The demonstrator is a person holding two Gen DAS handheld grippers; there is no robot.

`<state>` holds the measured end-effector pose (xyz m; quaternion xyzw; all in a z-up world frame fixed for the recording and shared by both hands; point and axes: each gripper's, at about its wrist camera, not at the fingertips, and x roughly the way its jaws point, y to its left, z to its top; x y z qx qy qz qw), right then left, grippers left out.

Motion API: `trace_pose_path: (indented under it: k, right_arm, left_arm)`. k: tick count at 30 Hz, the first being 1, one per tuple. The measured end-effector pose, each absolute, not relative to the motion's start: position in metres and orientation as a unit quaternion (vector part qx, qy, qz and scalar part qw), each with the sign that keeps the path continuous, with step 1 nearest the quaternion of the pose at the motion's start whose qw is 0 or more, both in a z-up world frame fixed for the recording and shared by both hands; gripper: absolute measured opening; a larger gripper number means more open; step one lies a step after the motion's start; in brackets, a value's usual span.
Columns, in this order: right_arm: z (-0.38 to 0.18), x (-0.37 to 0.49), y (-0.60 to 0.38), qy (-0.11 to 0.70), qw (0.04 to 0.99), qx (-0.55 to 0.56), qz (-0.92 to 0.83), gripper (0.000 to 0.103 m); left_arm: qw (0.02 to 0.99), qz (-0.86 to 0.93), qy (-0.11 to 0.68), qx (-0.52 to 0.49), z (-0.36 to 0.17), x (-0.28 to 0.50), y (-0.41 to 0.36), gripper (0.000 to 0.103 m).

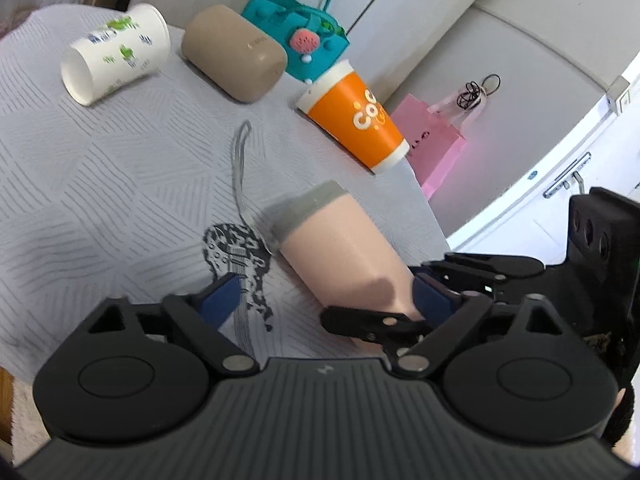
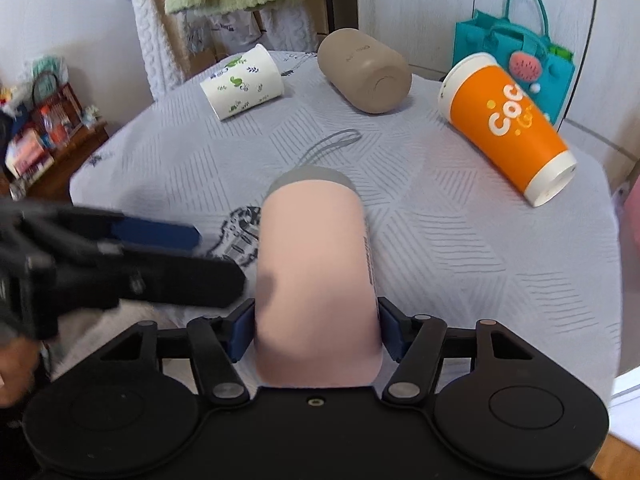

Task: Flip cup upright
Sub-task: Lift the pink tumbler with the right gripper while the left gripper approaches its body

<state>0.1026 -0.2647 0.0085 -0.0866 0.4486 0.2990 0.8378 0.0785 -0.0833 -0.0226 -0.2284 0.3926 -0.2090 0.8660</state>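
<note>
A pink cup with a grey lid and strap [image 2: 316,264] lies on its side on the grey cloth, lid pointing away. My right gripper [image 2: 316,328] is shut on its base end, blue pads on both sides. In the left wrist view the same pink cup [image 1: 340,248] lies ahead to the right, with the right gripper's black fingers [image 1: 380,322] on its near end. My left gripper [image 1: 326,296] is open and empty beside the cup, and shows in the right wrist view [image 2: 160,236] left of it.
Three more cups lie on their sides: a white one with green prints [image 1: 116,54], a beige one [image 1: 234,52] and an orange one [image 1: 354,116] near the table's right edge. A teal bag [image 1: 296,20] stands behind. A pink bag [image 1: 436,140] is beyond the edge.
</note>
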Motion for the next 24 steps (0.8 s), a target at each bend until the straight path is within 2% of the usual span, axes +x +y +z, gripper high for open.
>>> trace_pose_path:
  k: [2,6,13,24]
  right_arm:
    - [0.008,0.105,-0.264,0.45,0.837,-0.081,0.3,0.067]
    - [0.008,0.109,-0.265,0.459,0.832,-0.065,0.303,0.067]
    - [0.015,0.114,-0.269,0.469,0.813,-0.054,0.34,0.068]
    - [0.016,0.139,-0.255,0.497,0.783,-0.106,0.36,0.068]
  left_arm:
    - [0.866,-0.207,0.396,-0.226,-0.024,0.082,-0.086,0.068]
    - [0.858,-0.217,0.397,-0.242,-0.027,0.087,-0.085,0.066]
    - [0.824,-0.245,0.419,-0.292,-0.038,0.098,-0.083,0.066]
    - [0.807,-0.251,0.423,-0.328,-0.051,0.115,-0.086,0.071]
